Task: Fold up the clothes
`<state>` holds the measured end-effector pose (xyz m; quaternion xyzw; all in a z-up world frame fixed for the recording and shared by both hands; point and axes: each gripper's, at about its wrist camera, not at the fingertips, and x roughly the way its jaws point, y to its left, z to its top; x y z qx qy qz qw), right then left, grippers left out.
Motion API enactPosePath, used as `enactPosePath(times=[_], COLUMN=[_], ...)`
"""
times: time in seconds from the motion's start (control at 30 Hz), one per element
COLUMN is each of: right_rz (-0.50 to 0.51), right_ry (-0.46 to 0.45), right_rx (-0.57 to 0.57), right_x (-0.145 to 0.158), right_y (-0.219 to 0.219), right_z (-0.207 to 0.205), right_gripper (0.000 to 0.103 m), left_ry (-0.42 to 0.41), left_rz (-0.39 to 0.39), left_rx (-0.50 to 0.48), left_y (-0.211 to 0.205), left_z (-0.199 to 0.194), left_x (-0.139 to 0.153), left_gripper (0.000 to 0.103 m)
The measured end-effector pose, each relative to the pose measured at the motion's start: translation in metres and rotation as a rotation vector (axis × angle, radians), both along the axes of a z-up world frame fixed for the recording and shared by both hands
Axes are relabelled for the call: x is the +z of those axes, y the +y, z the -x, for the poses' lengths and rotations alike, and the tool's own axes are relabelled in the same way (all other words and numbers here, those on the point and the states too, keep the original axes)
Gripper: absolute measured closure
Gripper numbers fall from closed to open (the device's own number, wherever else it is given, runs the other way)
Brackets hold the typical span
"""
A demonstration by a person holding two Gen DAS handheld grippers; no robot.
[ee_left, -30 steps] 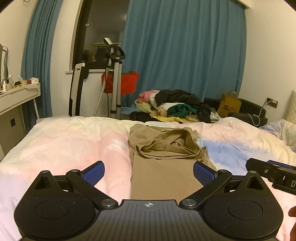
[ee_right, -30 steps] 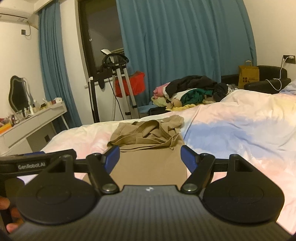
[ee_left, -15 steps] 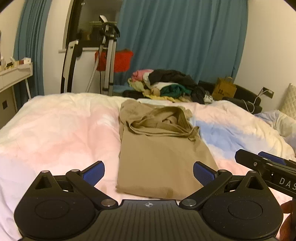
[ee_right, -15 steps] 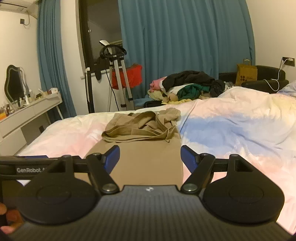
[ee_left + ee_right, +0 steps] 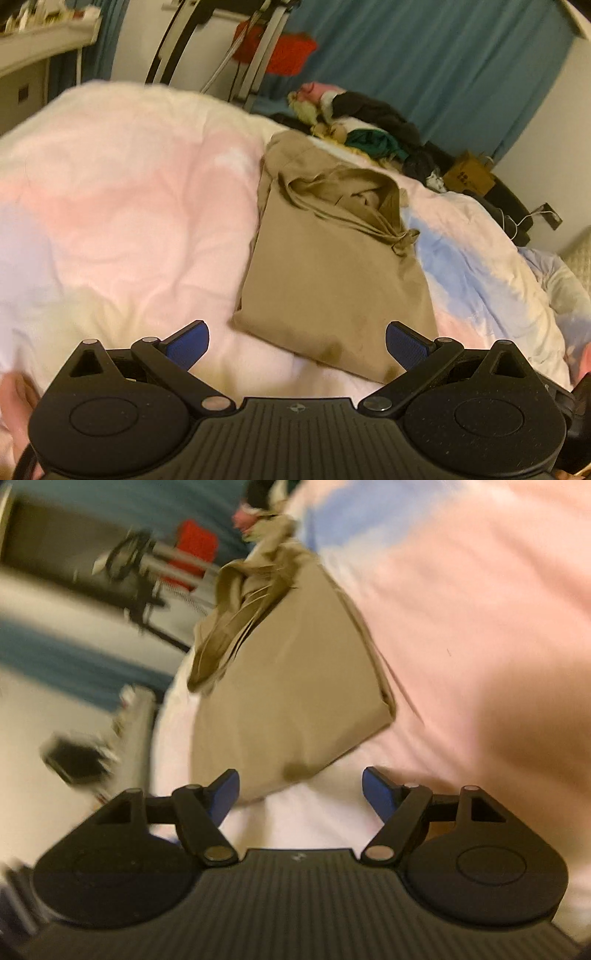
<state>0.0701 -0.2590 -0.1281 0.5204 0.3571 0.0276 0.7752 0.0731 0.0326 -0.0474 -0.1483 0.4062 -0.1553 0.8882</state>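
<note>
Bedroom light is dim over the bed (image 5: 122, 206), its pastel duvet filling both views. Nearest us, our left hand-held gripper (image 5: 297, 341) hangs with its blue pads spread and nothing between them, just short of the tan garment (image 5: 332, 280) at the bed's near edge. Our right hand-held gripper (image 5: 301, 792) is likewise spread and empty, aimed at the same garment's near corner, though that view is blurred. We judge the folding partly done: the near part lies flat and squared, while the far part toward the bed's far edge is bunched, so that end is left to fold. Beyond the far edge a pile of unfolded clothes (image 5: 365, 122) waits. Further right sits a brown paper bag (image 5: 469, 173); its contents we cannot see.
</note>
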Motion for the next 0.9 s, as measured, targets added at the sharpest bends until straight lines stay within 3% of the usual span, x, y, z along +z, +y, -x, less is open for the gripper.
enactPosePath(times=[0.07,0.23,0.43,0.6,0.8,0.9], right_rz=[-0.121,-0.192,-0.317,-0.314,-0.276,-0.291], right_ry=[0.014,0.015,-0.036,0.009,-0.024,-0.023], right_rx=[-0.038,-0.068,-0.020,-0.010,-0.221,-0.256], right_x=[-0.014,-0.023,-0.020,-0.030,-0.030,-0.034], right_y=[-0.003,0.006,0.009,0.016,-0.008,-0.016], right_z=[0.000,-0.001,0.006,-0.007,0.003,0.006], right_gripper=[0.027,0.027,0.027,0.030,0.030,0.030], left_ry=[0.023,0.051,0.054,0.069,0.076,0.076], left_rz=[0.030,0.078,0.098,0.107,0.100,0.121], left_rx=[-0.001,-0.014,-0.005,-0.003,-0.003,-0.021], left_y=[0.001,0.001,0.002,0.001,-0.002,-0.003], left_z=[-0.002,-0.004,-0.003,-0.005,-0.005,-0.005], left_x=[-0.003,-0.007,-0.007,-0.009,-0.012,-0.012], left_gripper=[0.000,0.000,0.000,0.000,0.000,0.000])
